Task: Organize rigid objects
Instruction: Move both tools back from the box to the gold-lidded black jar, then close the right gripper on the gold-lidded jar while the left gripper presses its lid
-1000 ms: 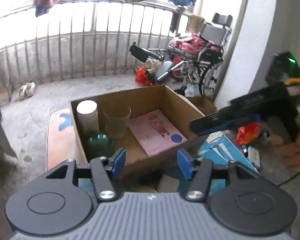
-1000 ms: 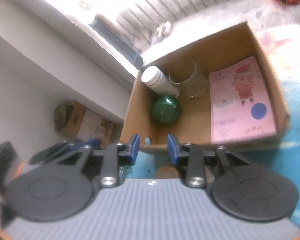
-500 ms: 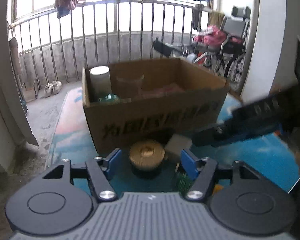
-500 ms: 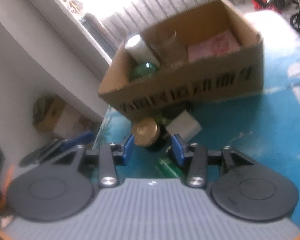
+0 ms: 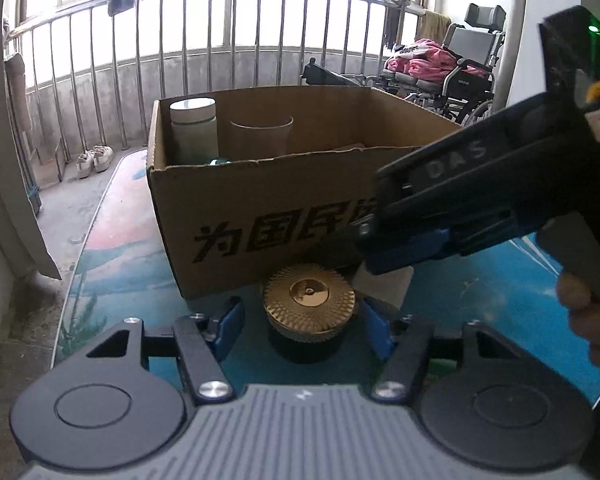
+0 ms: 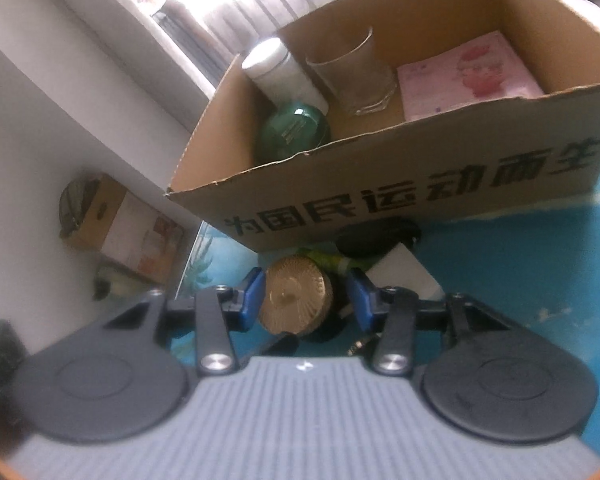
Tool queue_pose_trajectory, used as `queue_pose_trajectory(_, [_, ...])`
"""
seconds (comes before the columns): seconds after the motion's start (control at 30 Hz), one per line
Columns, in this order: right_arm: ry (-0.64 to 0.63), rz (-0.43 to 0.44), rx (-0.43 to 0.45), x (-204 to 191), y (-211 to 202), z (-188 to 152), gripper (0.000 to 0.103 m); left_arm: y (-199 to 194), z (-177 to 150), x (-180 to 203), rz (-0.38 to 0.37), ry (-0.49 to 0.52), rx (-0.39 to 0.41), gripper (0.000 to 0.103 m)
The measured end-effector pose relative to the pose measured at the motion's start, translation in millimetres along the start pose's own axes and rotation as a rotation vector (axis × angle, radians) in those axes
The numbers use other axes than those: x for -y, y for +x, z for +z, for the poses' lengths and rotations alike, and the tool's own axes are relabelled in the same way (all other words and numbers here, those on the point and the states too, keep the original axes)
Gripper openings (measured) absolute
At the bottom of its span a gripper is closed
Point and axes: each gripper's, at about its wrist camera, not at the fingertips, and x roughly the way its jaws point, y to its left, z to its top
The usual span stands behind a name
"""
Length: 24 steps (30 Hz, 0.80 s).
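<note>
Both grippers having been lowered from above the box (image 5: 260,200), the gold-lidded jar (image 5: 309,308) on the surface is being straddled untouched by the closing left gripper (image 5: 302,328) and opening right gripper (image 6: 306,300), so pickup seems imminent.

Tight quarters at the front of the printed brown cardboard box (image 5: 260,216): wedged against its near wall, a dark jar with a ribbed gold lid (image 5: 309,300), a white block (image 6: 404,276) just to its right, a flat black disc (image 6: 374,236) behind. Hardly a gap among them. Crossing in from the right, the black right gripper (image 5: 384,256), barring that side above the white block. Open blue tabletop (image 6: 520,264) farther right and left of the jar. Inside the box, left corner crowded; bare cardboard floor toward the middle.
</note>
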Motion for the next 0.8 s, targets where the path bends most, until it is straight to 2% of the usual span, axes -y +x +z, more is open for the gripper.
queue_pose_trajectory(0.1, [-0.005,-0.007,-0.008,-2,12,3,0.045,3,-2,0,-0.017,-0.004,-0.005,0.060])
queue_pose_trajectory(0.3, [-0.003,0.002,-0.029,-1,26,3,0.037,14,-7,-5,-0.046,-0.019,-0.022,0.053])
queue_pose_trajectory(0.8, [-0.056,0.009,-0.068,-16,36,-4,0.034,1,-12,-12,-0.031,-0.055,-0.039,0.053])
